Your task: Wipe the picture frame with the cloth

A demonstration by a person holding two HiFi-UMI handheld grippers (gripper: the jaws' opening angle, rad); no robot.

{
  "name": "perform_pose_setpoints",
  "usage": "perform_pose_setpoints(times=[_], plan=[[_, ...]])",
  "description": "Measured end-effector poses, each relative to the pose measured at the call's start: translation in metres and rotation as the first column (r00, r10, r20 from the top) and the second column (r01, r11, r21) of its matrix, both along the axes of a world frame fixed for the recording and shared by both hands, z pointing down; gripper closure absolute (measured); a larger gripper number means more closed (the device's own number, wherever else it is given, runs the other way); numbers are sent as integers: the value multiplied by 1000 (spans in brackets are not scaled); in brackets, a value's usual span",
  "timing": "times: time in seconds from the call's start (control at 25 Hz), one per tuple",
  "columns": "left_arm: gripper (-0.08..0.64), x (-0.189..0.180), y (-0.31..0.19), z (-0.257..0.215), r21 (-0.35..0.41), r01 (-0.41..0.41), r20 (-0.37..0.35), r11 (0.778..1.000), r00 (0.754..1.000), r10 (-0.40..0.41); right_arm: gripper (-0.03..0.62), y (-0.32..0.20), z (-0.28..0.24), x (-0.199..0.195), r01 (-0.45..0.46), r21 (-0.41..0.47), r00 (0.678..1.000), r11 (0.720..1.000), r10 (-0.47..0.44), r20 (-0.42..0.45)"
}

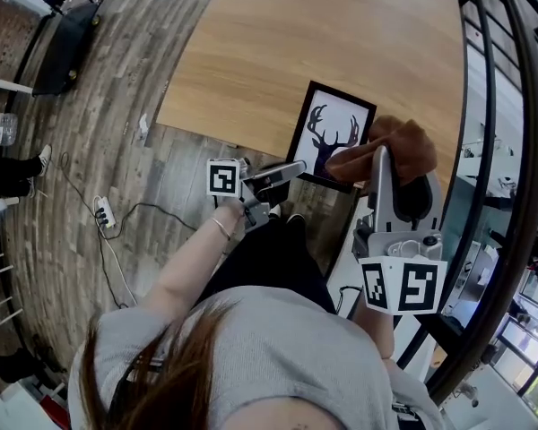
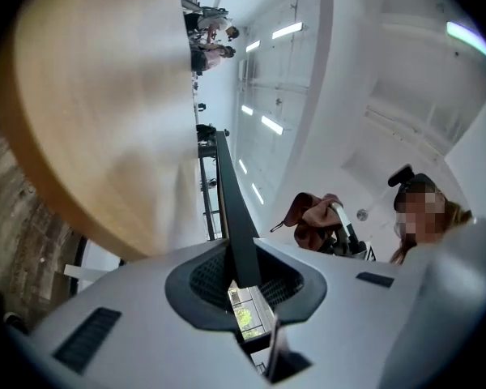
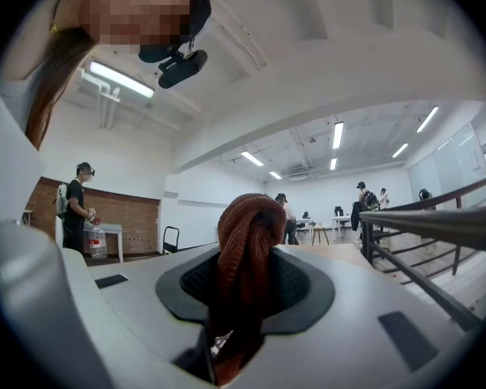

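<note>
Over the wooden table's (image 1: 341,43) edge, left gripper (image 1: 296,167) clamps the picture frame's (image 1: 334,131) rim. Right gripper (image 1: 377,158) pinches the cloth (image 1: 400,140), which likely next presses the glass.

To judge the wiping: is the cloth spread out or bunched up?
Bunched up: the cloth is a rounded, folded lump pinched in the right gripper.

Cloth (image 1: 390,146) right of picture frame (image 1: 332,133), over table (image 1: 341,34)
</note>
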State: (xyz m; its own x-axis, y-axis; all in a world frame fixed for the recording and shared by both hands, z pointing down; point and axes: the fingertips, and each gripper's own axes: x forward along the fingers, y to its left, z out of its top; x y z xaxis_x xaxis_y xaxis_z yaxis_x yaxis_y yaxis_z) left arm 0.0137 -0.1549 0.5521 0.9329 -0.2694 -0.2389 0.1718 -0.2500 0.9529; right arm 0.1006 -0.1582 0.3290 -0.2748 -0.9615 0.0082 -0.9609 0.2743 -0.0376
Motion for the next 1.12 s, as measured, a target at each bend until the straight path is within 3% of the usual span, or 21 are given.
perform_pose_setpoints(times=[0.12,0.24,0.32,0.44,0.56,0.72,0.8,0.92,0.96,1.04,1.12], plan=[[499,2,-4,-15,118,27,-20,993,1000,-25,459,3,-18,6,-24,83,994,996,33,-102],[499,9,-15,-13,244,22,-38,970,999,-13,459,1,-12,15,-44,192,976,980,83,-202],[499,17,-25,-35,334,20,-58,942,998,-1,459,-1,-31,19,-56,271,947,961,137,-291],[499,35,-35,-131,454,42,-119,890,993,14,459,-9,-118,19,-63,350,894,934,209,-395],[499,45,-34,-200,523,53,-171,851,984,43,459,-13,-170,15,-47,378,853,925,234,-466],[499,57,-29,-242,603,63,-206,796,975,78,459,-12,-200,10,-17,410,802,912,257,-540],[499,64,-24,-255,640,56,-196,766,976,92,459,-13,-213,8,-3,433,720,902,302,-625],[499,74,-20,-267,668,42,-182,743,977,108,459,-21,-231,3,24,496,508,868,417,-754],[499,76,-19,-269,671,41,-180,740,978,109,459,-24,-236,0,45,518,450,854,445,-774],[499,79,-16,-272,674,39,-177,737,978,110,459,-32,-240,-6,86,515,375,853,452,-810],[499,79,-14,-273,680,35,-171,732,979,112,459,-45,-236,-9,100,475,309,874,426,-850]])
